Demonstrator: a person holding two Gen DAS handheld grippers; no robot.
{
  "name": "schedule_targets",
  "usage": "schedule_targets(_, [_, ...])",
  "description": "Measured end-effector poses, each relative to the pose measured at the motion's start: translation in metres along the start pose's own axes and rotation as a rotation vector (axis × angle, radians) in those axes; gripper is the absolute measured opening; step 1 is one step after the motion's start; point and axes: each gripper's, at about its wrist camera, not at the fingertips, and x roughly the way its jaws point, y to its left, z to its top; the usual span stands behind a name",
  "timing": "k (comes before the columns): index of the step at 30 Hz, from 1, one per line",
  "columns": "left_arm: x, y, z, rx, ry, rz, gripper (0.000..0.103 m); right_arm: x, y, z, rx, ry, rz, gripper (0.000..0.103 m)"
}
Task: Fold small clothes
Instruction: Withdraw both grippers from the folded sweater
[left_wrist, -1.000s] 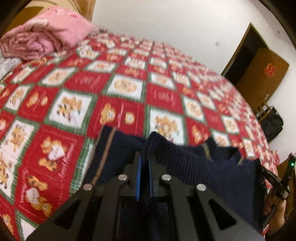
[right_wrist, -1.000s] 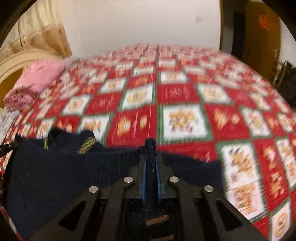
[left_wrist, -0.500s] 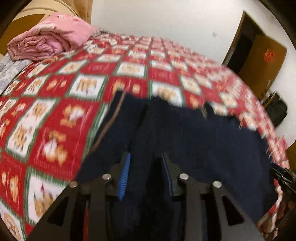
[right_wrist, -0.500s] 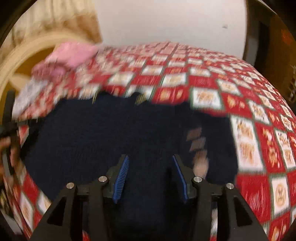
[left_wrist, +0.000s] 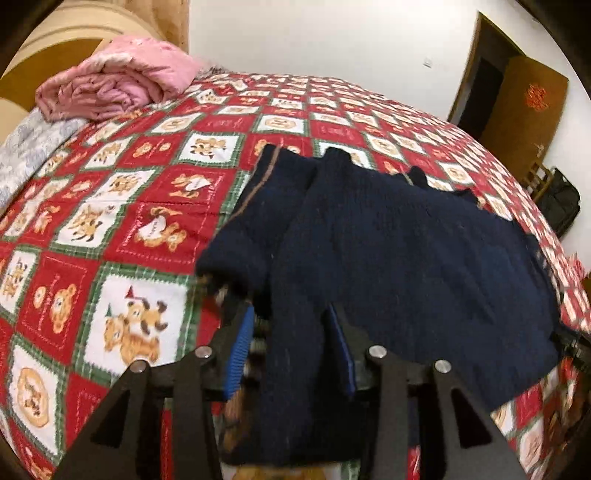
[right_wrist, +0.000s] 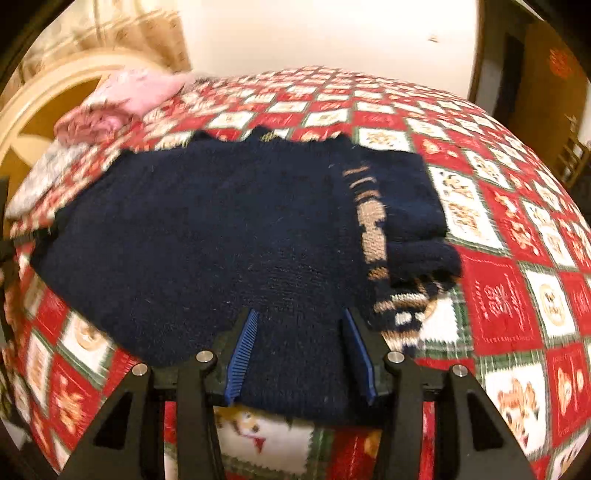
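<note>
A small navy knitted sweater (left_wrist: 388, 251) lies spread on the red, white and green patchwork bedspread (left_wrist: 122, 206). Its sleeve with a tan stripe is folded in along the left side. In the right wrist view the sweater (right_wrist: 221, 236) shows a tan and white pattern at its folded right sleeve (right_wrist: 399, 221). My left gripper (left_wrist: 291, 339) is open, its blue pads either side of the sweater's near left edge. My right gripper (right_wrist: 299, 339) is open over the near right hem. Neither one grips the cloth.
A rolled pink blanket (left_wrist: 114, 85) and a grey patterned cloth (left_wrist: 33, 151) lie at the bed's far left by the headboard (right_wrist: 44, 96). A brown door (left_wrist: 524, 107) and a black bag (left_wrist: 557, 199) stand at the right beyond the bed.
Both grippers held the sweater's edge pinched and lifted; they lowered it, opened and let go. The sweater now lies flat on the bed, and both grippers have drawn back towards its near hem.
</note>
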Motion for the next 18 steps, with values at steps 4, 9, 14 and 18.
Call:
schedule_targets(4, [0.004,0.011,-0.009,-0.020,-0.002,-0.010,0.050,0.010,0.006,-0.005,-0.063,0.035,-0.028,0.055])
schedule_targets(9, [-0.007,0.016,-0.008,-0.035,-0.001,-0.018,0.055,-0.005,0.006,0.000,-0.007,0.020,-0.028,0.058])
schedule_targets(14, [0.001,0.029,-0.018,-0.072,0.020,-0.024,0.064,0.002,0.009,-0.004,-0.019,0.062,-0.067,0.060])
schedule_targets(18, [-0.005,0.032,-0.019,-0.069,0.022,-0.031,0.064,-0.015,0.029,0.001,-0.051,0.020,-0.073,0.061])
